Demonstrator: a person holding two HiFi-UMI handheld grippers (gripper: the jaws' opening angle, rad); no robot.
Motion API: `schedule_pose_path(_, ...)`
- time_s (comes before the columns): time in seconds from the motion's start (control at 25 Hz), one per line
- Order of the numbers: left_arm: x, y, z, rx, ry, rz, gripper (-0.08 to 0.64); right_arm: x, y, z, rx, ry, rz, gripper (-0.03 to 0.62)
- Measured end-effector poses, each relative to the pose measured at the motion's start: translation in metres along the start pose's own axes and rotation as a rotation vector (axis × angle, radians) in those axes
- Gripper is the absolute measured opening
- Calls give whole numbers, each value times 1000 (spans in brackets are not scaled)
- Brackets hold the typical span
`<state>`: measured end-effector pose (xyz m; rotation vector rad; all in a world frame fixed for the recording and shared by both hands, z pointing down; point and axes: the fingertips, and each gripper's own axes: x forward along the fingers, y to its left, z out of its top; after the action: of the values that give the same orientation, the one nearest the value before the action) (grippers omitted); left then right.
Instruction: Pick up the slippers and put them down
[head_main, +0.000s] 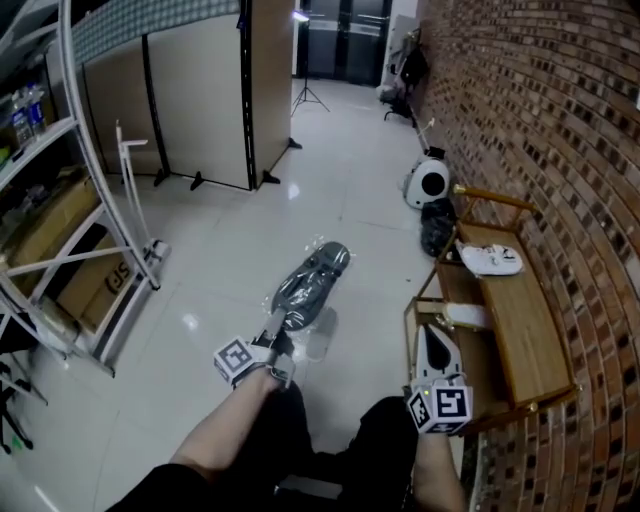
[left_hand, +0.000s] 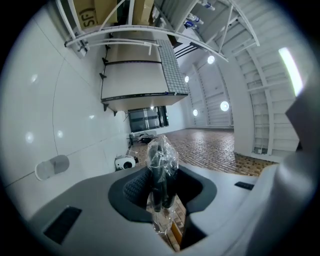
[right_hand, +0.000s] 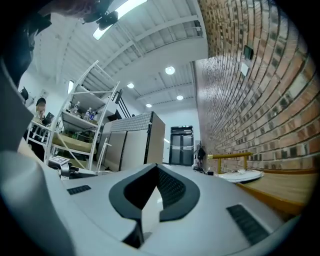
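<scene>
Your left gripper (head_main: 284, 324) was clamped on the bagged dark slipper (head_main: 314, 281) (plastic crinkled round it), out over the floor (head_main: 230, 260). Your right gripper (head_main: 432, 340) had its jaws together, empty, by the wooden bench (head_main: 530, 330).

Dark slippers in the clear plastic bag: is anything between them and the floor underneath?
Nothing visible does. The left gripper holds the dark slippers in the clear plastic bag over bare white floor tiles; the wooden bench stands off to the right.

Glossy white floor (head_main: 340, 170), brick wall (head_main: 540, 120) (right side), wooden bench (head_main: 530, 330), metal shelving (head_main: 40, 146)
</scene>
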<state>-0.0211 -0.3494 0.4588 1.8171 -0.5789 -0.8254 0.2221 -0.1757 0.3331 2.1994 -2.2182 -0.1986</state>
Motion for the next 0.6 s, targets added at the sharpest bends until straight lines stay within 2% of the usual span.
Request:
schedule_pose_path(0.12, -14, 0, 19, 29, -38, 10, 115, 14, 17, -6, 17, 7, 31, 9)
schedule_pose_path(0.32, -33, 10, 50, 15, -134, 46, 115, 34, 41, -16, 45, 18, 91, 9)
schedule_pose_path(0.6, -29, 27, 71, 40, -153, 56, 115, 62, 51, -33, 55, 50, 121, 9)
